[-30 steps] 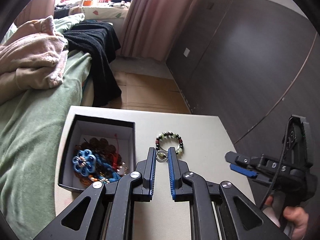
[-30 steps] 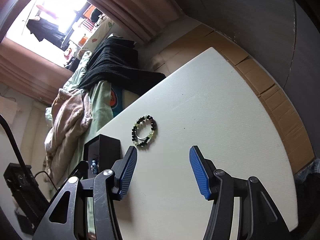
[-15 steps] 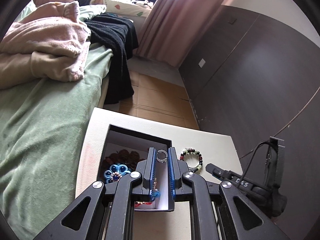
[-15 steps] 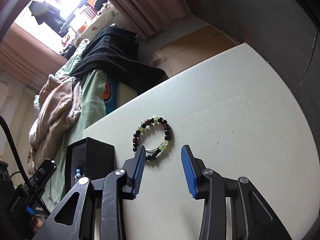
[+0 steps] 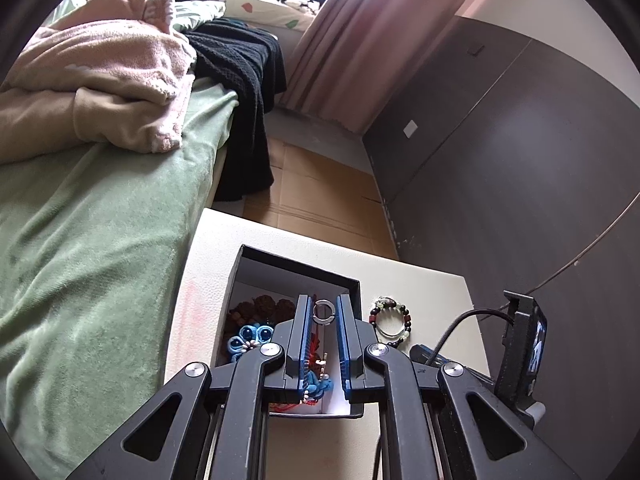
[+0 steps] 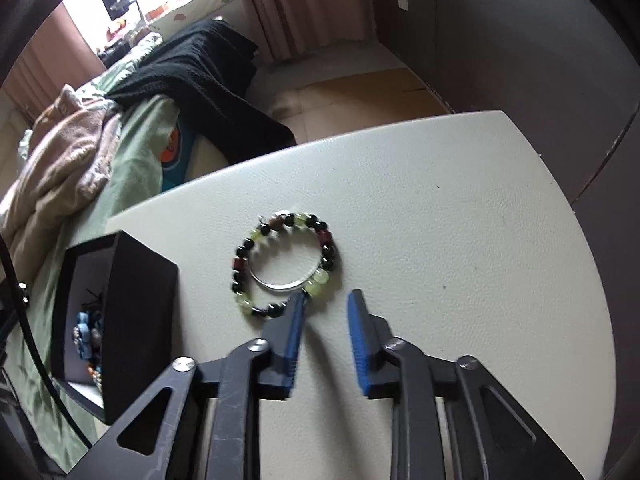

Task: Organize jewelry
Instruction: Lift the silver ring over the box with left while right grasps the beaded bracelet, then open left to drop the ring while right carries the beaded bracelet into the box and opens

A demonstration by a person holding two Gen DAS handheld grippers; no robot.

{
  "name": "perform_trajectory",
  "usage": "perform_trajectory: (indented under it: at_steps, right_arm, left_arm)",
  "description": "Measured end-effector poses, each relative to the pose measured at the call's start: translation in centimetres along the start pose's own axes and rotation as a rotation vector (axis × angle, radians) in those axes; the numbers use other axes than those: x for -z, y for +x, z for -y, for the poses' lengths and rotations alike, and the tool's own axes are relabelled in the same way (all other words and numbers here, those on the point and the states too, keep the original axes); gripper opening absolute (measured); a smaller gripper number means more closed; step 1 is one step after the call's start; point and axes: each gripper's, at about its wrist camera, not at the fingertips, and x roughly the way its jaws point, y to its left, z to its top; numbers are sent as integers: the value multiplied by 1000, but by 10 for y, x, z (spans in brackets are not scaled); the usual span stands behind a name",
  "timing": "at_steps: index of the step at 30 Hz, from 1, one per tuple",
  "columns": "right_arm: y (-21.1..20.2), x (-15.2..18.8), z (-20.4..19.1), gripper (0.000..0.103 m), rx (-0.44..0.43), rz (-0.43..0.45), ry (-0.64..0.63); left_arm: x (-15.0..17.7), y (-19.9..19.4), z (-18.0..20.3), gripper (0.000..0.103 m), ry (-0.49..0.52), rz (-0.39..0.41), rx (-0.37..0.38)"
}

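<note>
Start at the pale counter with the open black box at its near left, shift the right gripper, jaws just closing narrow on nothing, left to straddle the beaded bracelet's near beads, and lower the left gripper, nipped nearly shut on the small silver ring, well inside the box before releasing.

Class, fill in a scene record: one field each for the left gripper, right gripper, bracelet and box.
left gripper: shut on silver ring, above black box
right gripper: jaws have just been closing, a gap shows, nothing between them; one fingertip at the beaded bracelet's edge
beaded bracelet: flat on white table, beside the box
black box: open, blue ornament inside
</note>
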Motion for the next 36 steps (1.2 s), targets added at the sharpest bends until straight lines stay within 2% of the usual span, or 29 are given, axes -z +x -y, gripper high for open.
perform_trajectory:
  at_steps: [1,6,9,10,12,13,14,15,17,24,27,30,32,34,36]
  right_arm:
    - [-1,0,7,1,-25,-9,12]
    - [-3,3,20,1,-71,-35,31]
    - [0,2,31,1,-217,-55,138]
    - [0,0,31,3,-220,-46,156]
    - [0,-1,25,20,-173,-17,143]
    - [-1,-1,21,39,-173,3,134]
    - [-1,-2,16,51,-173,10,132]
    - [0,-3,11,52,-170,14,130]
    - [1,-3,0,52,-146,27,102]
    - [6,3,-35,52,96,63,-110]
    - [0,5,-31,47,108,55,-110]
    - [-5,4,-20,28,114,33,-98]
    - [-8,3,-9,12,115,19,-84]
    - [-9,2,0,8,109,8,-69]
    - [-9,2,7,8,101,1,-54]
  left_arm:
    - [0,1,1,12,1,-1,-1]
    - [1,4,1,12,-1,-8,-5]
    - [-1,4,0,12,-9,-2,-6]
    - [-1,4,0,12,-11,1,-5]
    - [-1,4,0,12,-12,4,-7]
    - [-1,5,-1,12,-12,3,-10]
    - [-1,5,-1,12,-12,2,-12]
    - [-1,6,-2,12,-13,1,-14]
    - [-1,6,-3,12,-15,1,-17]
    - [-1,6,-4,12,-18,-6,-16]
    - [-1,7,-6,12,-35,-7,-4]
    - [-3,7,-6,13,-49,2,12]
    - [-3,10,-4,13,-50,-14,16]
    - [-3,13,-3,15,-52,-36,13]
    - [-1,17,-3,27,-57,-57,11]
